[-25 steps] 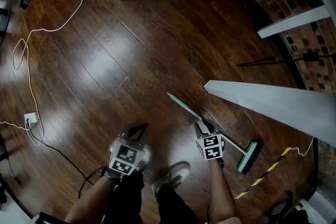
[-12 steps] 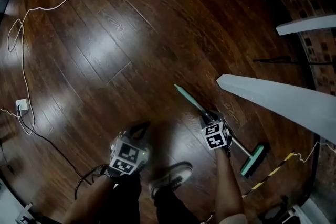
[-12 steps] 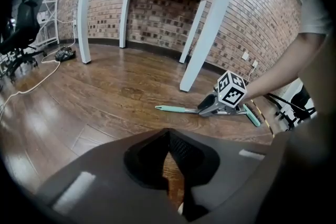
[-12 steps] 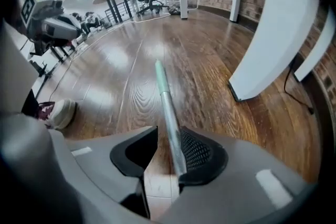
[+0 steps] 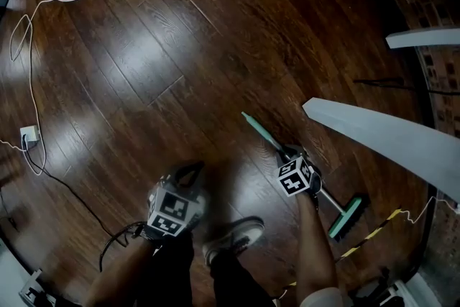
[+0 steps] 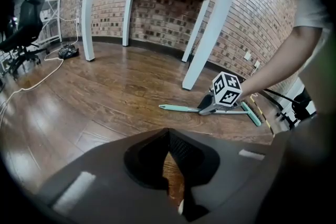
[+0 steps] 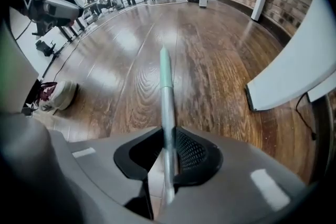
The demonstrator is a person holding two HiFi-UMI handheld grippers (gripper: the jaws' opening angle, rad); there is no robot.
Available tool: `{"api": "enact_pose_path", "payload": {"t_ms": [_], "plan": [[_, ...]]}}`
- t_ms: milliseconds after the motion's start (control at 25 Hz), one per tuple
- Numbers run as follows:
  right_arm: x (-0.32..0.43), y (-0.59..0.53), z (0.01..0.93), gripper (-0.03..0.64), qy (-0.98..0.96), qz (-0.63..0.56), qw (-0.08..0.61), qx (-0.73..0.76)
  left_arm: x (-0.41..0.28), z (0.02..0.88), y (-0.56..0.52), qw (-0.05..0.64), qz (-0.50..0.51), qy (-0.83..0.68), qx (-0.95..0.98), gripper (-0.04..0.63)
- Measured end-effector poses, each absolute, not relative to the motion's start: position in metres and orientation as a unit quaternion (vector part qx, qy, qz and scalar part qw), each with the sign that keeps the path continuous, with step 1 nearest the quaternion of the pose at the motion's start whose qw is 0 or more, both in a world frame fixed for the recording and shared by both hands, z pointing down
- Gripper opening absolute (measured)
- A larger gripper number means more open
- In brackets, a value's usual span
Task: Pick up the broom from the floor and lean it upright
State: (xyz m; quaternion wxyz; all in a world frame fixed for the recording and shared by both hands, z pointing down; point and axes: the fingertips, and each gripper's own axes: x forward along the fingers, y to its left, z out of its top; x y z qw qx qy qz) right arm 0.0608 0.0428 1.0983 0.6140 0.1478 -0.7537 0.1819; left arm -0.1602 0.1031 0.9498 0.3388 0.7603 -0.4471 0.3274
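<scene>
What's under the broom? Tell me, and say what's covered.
Bare wooden floor; the broom lies flat on it. The right hand-held gripper, jaws just closed on the handle, covers the floor beneath mid-handle. Under the brush head nothing shows.

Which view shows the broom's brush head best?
Head view: the brush head shows whole, from above. Left gripper view shows it small and distant; right gripper view shows only the handle.
</scene>
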Motion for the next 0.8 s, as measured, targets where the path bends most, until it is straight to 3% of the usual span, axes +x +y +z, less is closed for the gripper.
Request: {"api": "enact_pose_path", "payload": {"t_ms": [320,800], "plan": [[0.055,0.069,1.071,0.087,-0.745,0.175,0.633,0.112,-0.155,0.924,0.11,0.346,0.328,-0.443,0.759,0.0],[0.081,0.073,0.943,0.086,-0.763,0.12,0.612,0.171,-0.143,0.823,0.093,0.338,0.304,-0.455,0.766,0.002]]}}
